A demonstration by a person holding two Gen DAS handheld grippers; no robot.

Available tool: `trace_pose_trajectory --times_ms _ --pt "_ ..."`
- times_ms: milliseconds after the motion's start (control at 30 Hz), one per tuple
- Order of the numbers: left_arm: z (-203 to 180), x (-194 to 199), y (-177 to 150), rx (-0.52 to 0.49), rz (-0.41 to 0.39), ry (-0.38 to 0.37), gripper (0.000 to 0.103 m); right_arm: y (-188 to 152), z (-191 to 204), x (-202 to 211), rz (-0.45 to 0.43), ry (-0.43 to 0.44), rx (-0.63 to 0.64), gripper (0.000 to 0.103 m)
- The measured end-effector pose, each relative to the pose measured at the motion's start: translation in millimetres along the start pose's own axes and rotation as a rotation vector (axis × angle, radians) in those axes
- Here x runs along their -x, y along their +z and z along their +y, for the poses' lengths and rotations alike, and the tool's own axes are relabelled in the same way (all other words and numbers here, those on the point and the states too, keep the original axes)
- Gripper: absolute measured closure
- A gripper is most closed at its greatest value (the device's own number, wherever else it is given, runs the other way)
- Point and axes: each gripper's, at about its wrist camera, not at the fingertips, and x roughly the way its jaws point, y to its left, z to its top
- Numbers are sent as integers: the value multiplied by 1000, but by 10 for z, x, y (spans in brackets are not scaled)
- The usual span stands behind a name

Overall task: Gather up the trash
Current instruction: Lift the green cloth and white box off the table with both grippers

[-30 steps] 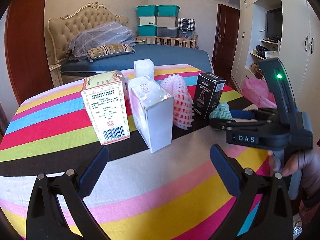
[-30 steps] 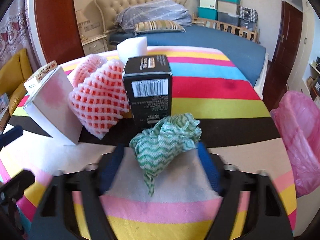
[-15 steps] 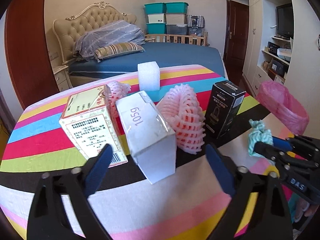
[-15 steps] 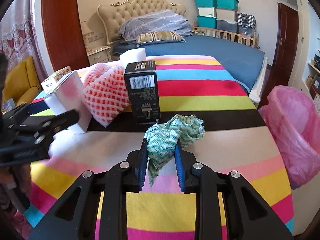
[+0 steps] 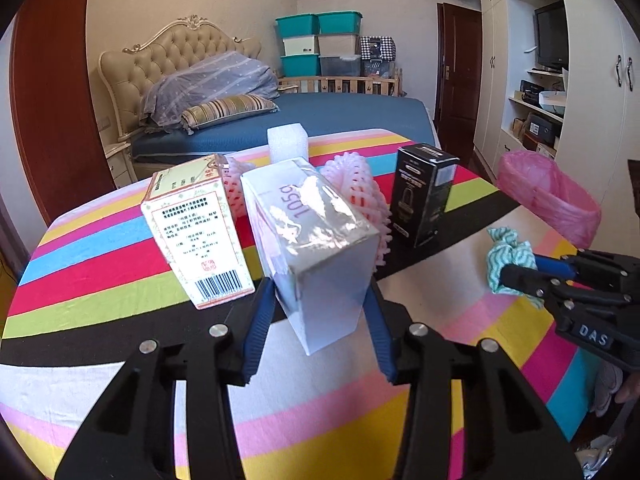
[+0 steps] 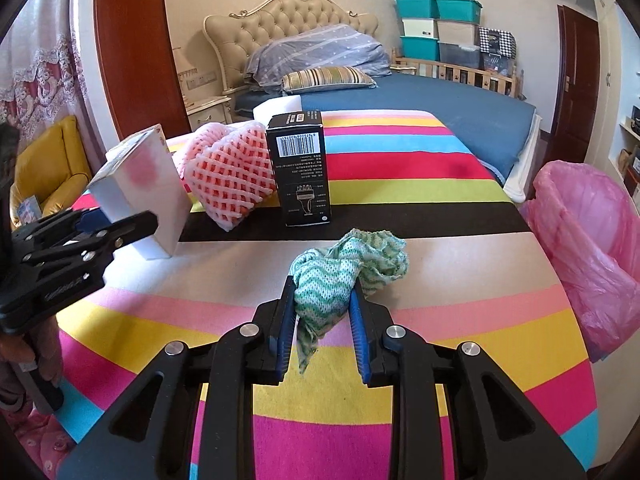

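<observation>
Fingers, right gripper (image 6: 322,304): clamped on green cloth (image 6: 340,276) above tabletop (image 6: 460,280) | left gripper (image 5: 320,320): just closing, pressing white box (image 5: 316,240), tilted | advice: lift box straight, swing both to pink bag (image 6: 588,256).

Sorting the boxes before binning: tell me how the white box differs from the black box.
The white box is pale with a glossy wrap marked 105g; the black box is dark with a barcode. The white box leans tilted between the left tongs, which have just been closing around it; the black box stands upright, untouched. The white box looks bulkier. Both are cardboard cartons on the striped tablecloth.
</observation>
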Motion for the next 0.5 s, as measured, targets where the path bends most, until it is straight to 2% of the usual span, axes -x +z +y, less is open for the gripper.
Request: trace_pose_trajectory --times_ms 267,500 --pt "-223 176 -90 -63 -31 -45 59 -59 -22 24 -3 -10 -13 78" --pt "-321 170 -111 -91 -24 -61 59 -105 -57 -4 -1 -21 -24 78"
